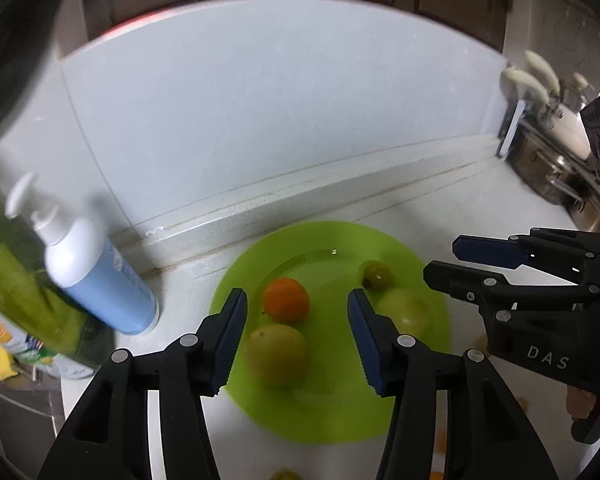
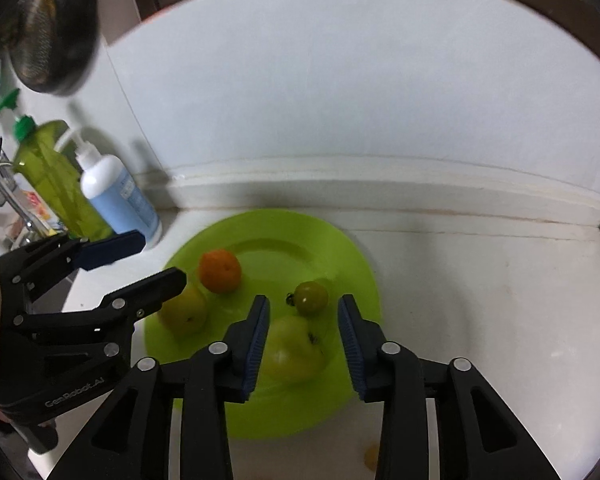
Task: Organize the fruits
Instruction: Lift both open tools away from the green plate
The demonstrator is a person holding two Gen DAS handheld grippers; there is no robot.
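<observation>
Left gripper (image 1: pixel 296 340) and right gripper (image 2: pixel 303 346), fingers apart, empty, above green plate (image 2: pixel 352 264) bearing four fruits.

White counter (image 2: pixel 480 300), green plate (image 2: pixel 348 264), pump bottle (image 2: pixel 116 192), green bottle (image 2: pixel 56 176)

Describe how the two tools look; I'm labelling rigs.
Left hand-held gripper: matte black plastic linkage, silver rivets, blue ribbed pads, white "GenRobot.AI" lettering on its body. Right hand-held gripper: same black build and blue pads, marked "DAS". No cables or sleeves visible.

"DAS" on right gripper (image 1: pixel 444 264), "GenRobot.AI" on left gripper (image 2: pixel 160 258)
</observation>
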